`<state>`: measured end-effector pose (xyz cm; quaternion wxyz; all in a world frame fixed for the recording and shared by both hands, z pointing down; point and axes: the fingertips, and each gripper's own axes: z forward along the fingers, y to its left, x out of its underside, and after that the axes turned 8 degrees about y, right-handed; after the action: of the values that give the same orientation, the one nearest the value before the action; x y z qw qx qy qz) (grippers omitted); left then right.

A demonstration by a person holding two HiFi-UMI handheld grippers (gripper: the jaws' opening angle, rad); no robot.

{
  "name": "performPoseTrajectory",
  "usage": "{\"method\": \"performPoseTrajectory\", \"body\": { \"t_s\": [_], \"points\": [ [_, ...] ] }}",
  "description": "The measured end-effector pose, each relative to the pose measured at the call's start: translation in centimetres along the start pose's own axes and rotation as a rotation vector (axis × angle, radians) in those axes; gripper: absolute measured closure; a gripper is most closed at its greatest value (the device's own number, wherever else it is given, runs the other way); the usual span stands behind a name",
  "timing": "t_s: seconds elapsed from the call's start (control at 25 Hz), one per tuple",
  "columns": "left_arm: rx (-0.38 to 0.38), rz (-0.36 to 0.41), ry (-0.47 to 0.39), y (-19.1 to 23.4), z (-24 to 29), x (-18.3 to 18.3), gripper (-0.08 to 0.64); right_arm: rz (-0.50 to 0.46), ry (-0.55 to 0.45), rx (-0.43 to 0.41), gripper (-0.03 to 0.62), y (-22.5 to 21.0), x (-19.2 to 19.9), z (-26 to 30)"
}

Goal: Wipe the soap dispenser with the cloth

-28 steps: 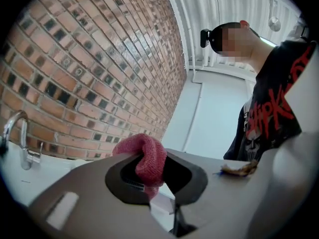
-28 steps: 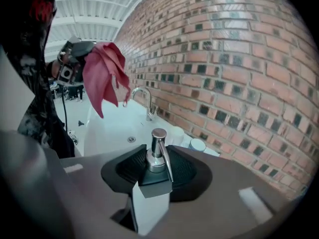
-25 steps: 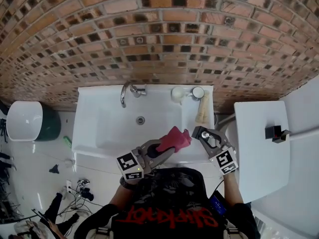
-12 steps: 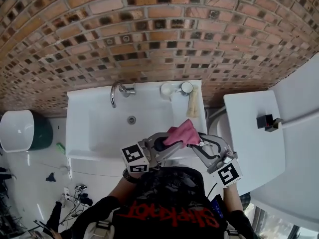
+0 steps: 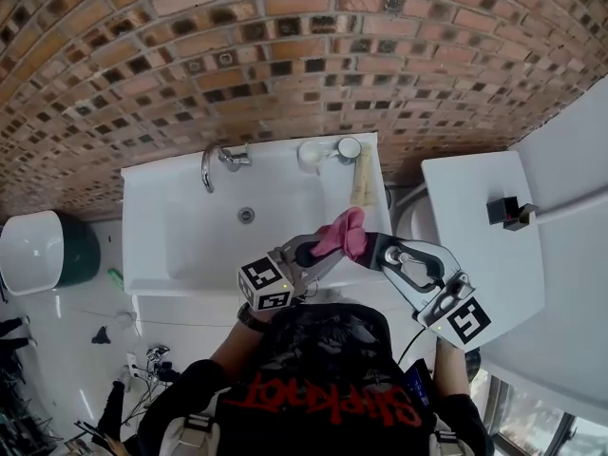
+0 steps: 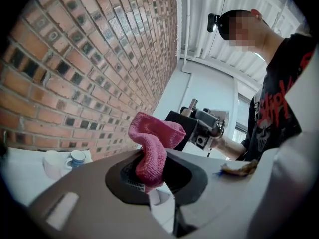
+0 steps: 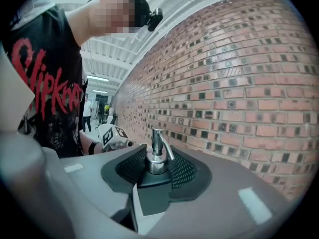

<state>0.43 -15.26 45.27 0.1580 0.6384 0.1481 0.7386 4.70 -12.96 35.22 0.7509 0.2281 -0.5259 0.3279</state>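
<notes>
A pink cloth (image 5: 342,234) sticks up from my left gripper (image 5: 309,253), which is shut on its lower end; it shows bunched in the left gripper view (image 6: 152,146). My right gripper (image 5: 380,252) is shut on the soap dispenser (image 5: 376,251), a black body with a chrome pump (image 7: 157,156) standing up between the pads. Both are held in the air over the sink's front right corner. The left gripper view has the dispenser (image 6: 175,126) right behind the cloth. Whether they touch I cannot tell.
Below is a white sink (image 5: 161,217) with a chrome tap (image 5: 211,164), a white cup (image 5: 312,153), a mug (image 5: 350,147) and a beige cloth (image 5: 362,186) on its back right. A white top (image 5: 484,255) with a black holder (image 5: 503,212) stands at the right, brick wall behind.
My right gripper has risen with the dispenser and come in beside the cloth. The left gripper with the cloth has shifted a little to the right towards it.
</notes>
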Motion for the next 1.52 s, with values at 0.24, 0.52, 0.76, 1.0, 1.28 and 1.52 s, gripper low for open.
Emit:
{"method": "performPoseTrajectory", "body": {
  "t_s": [0.24,0.52,0.76,1.0,1.28,1.52],
  "points": [
    [0.041,0.012,0.001,-1.2,-1.0,-0.3,0.509,0.057,-0.058,-0.058,0.456,-3.3,1.2,-0.8],
    [0.286,0.134,-0.041,-9.0,-0.3,-4.1,0.509,0.308,0.045,-0.012,0.457,-8.4,7.0,0.9],
    [0.245,0.204,-0.004,-9.9,3.1,-4.5,0.509,0.366,0.052,-0.072,0.457,-6.3,6.6,2.9],
    [0.141,0.219,0.033,-5.7,4.2,-3.7,0.509,0.325,-0.028,-0.095,0.459,-6.3,1.5,2.7],
    [0.133,0.183,0.136,-3.9,4.8,0.6,0.509,0.294,-0.042,-0.042,0.459,-6.8,0.1,2.0],
    [0.117,0.112,0.227,-2.8,6.3,4.9,0.509,0.307,-0.110,-0.045,0.459,-6.9,-1.4,-1.0]
  ]
}}
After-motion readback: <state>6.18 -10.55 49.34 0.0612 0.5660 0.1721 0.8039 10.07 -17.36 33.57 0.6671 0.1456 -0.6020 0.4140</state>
